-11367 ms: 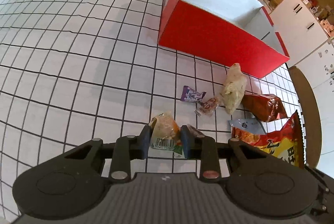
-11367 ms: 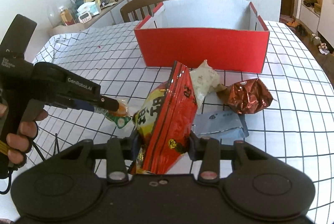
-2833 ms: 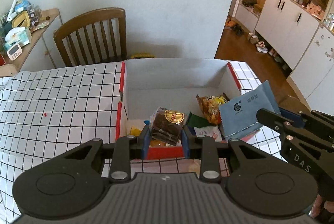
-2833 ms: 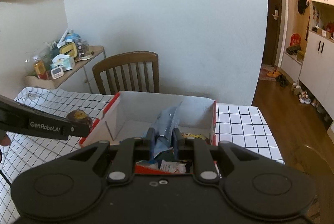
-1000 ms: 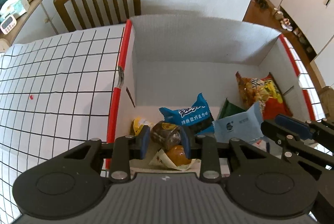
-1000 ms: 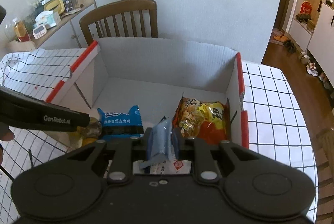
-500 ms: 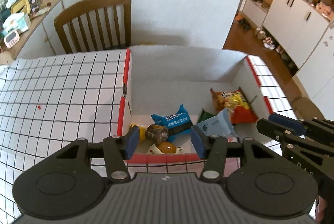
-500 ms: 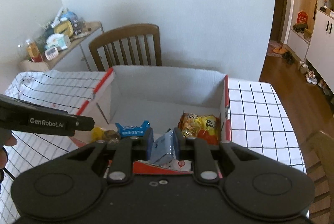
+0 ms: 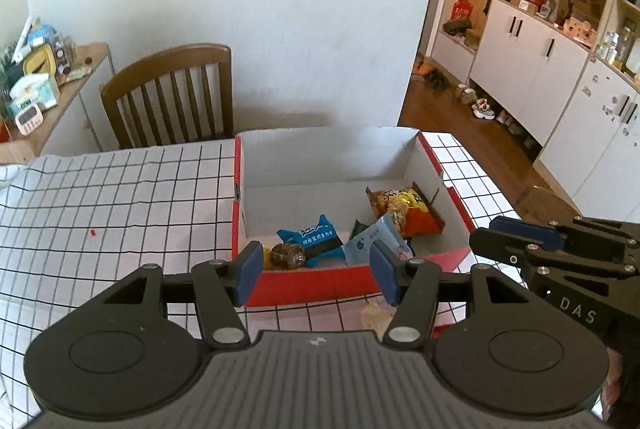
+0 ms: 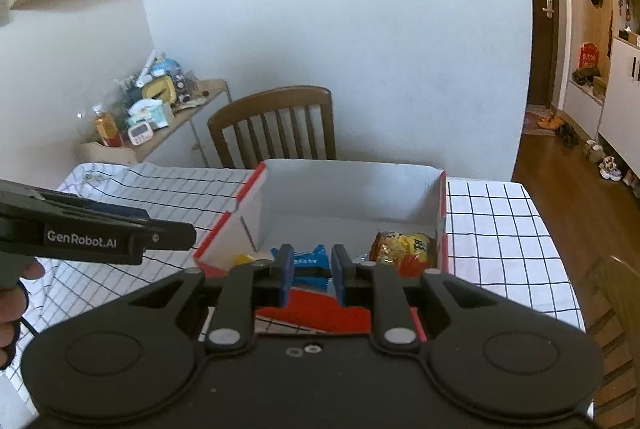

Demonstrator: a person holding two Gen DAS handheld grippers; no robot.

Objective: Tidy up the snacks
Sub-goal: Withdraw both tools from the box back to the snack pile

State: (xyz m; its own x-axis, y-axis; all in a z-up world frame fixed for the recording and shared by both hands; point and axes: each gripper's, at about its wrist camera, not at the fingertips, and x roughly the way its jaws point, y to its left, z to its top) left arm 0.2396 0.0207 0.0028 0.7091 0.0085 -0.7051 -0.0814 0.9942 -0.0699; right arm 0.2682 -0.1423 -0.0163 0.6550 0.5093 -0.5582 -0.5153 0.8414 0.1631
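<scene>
A red cardboard box (image 9: 308, 283) with a white inside stands on the checked tablecloth. In it lie a blue wrapped snack (image 9: 310, 235), a brown round snack (image 9: 287, 255), a pale blue packet (image 9: 370, 239) and an orange-yellow chip bag (image 9: 404, 207). My left gripper (image 9: 316, 275) is open and empty, above the box's near wall. My right gripper (image 10: 308, 277) is open and empty, also above the near wall (image 10: 320, 311); the blue snack (image 10: 306, 263) and chip bag (image 10: 402, 247) show beyond it.
A wooden chair (image 9: 170, 95) stands behind the table. A side shelf (image 10: 160, 121) with clutter is at the far left. A pale snack (image 9: 374, 315) lies on the cloth (image 9: 116, 205) in front of the box. White cabinets (image 9: 560, 77) line the right.
The left gripper dropped the brown snack into the box, opened and pulled back. The right gripper has just let go of the pale blue packet, which now lies in the box, and has risen.
</scene>
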